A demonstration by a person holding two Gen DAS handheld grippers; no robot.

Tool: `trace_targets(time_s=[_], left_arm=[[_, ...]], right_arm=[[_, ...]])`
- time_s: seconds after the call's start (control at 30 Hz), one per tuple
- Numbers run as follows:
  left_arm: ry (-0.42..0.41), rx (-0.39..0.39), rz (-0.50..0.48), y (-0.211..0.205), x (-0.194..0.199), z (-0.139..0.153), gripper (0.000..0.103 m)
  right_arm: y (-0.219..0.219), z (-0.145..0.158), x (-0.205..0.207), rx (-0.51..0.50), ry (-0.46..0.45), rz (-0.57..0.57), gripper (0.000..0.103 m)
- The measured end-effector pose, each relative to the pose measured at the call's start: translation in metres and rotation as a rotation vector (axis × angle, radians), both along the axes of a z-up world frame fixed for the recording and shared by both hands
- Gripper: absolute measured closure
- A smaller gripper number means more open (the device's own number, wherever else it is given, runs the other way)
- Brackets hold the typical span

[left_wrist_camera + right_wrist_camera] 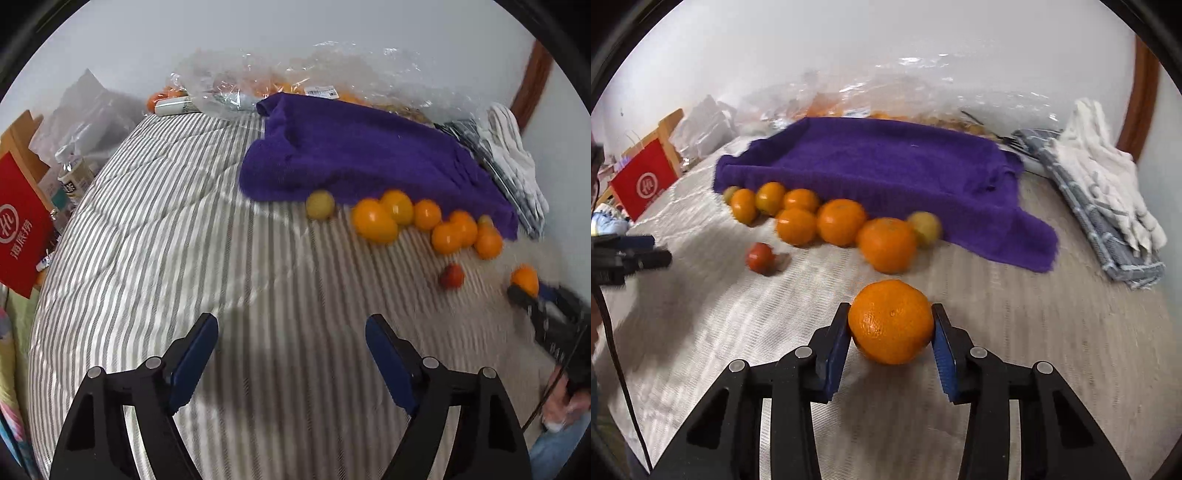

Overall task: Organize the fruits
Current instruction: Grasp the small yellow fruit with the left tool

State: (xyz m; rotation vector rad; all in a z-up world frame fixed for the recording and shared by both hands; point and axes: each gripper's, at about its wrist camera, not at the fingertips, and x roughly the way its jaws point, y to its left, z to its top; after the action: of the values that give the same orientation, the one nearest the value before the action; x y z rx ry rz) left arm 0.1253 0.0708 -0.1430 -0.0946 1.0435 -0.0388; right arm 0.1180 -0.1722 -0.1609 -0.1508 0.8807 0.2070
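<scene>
My right gripper [891, 325] is shut on an orange [891, 321] and holds it just above the striped bedspread [1015, 350]. It shows in the left wrist view [524, 286] at the far right with the orange [524, 278]. A row of several oranges [840, 221] lies along the front edge of a purple towel [886, 162], with a yellowish fruit [925, 228] and a small red fruit [760, 257] nearby. My left gripper [291, 332] is open and empty over the bedspread [184, 240], left of the orange row [375, 220].
A clear plastic bag with more oranges [280, 86] lies behind the purple towel [369, 155]. Folded white and grey cloths [1108, 184] lie at the right. A red paper bag [22, 236] and bottles [72, 177] stand off the bed's left edge.
</scene>
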Motion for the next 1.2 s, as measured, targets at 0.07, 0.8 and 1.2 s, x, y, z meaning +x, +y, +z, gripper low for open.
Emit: trace_targets(time_s=[0.07, 0.8, 1.2], left_arm=[[-0.008, 0.021, -0.004, -0.006, 0.015, 0.001, 0.025], [-0.106, 0.021, -0.021, -0.017, 0.078, -0.026, 0.080], [-0.235, -0.100, -0.070, -0.019, 0.045, -0.006, 0.080]], right_arm=[[-0.010, -0.001, 0.002, 0.004, 0.007, -0.017, 0.061], [-0.037, -0.003, 0.006, 0.188, 0.043, 0.019, 0.061], [-0.047, 0.004, 0.001, 0.216, -0.010, -0.041, 0.061]])
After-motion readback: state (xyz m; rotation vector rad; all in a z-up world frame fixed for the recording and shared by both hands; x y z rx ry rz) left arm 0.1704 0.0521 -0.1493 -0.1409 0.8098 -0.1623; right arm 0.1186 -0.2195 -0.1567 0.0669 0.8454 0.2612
